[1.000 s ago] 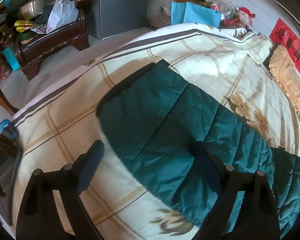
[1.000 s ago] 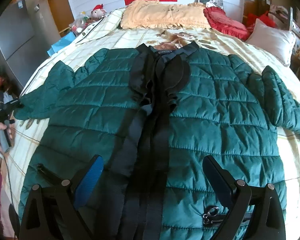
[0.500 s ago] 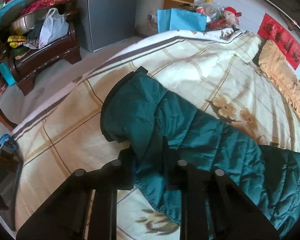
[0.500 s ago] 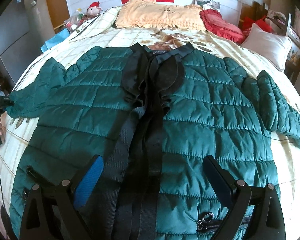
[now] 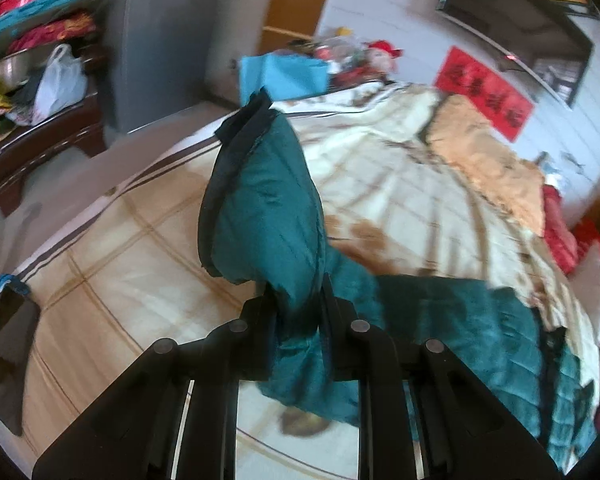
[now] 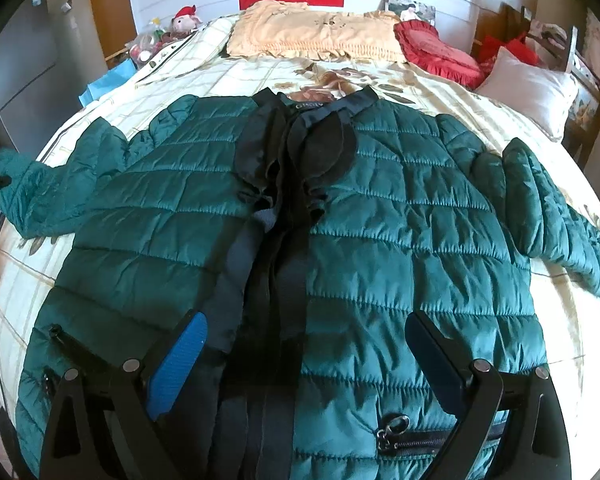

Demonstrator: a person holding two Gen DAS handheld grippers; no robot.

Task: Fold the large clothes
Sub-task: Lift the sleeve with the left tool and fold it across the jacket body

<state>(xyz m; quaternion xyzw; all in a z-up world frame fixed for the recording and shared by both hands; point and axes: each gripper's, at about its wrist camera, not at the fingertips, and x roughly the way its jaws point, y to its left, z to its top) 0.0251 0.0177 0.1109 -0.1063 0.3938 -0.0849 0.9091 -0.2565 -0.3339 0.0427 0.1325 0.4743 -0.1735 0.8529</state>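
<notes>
A dark green quilted jacket with black front trim lies spread face up on the bed's cream checked quilt, collar toward the pillows. My left gripper is shut on the jacket's left sleeve, pinching it near the black cuff. The sleeve end stands up off the quilt, lifted. In the right wrist view that sleeve stretches to the far left. My right gripper hangs open over the jacket's lower front, nothing between its blue pads.
An orange pillow, a red cushion and a white pillow lie at the head of the bed. A dark flat device rests at the quilt's near left edge. A grey cabinet and a cluttered wooden bench stand beyond the bed.
My left gripper closed on the sleeve near the cuff and raised it off the quilt, swinging toward the bed's head. The right gripper stayed open over the jacket.
</notes>
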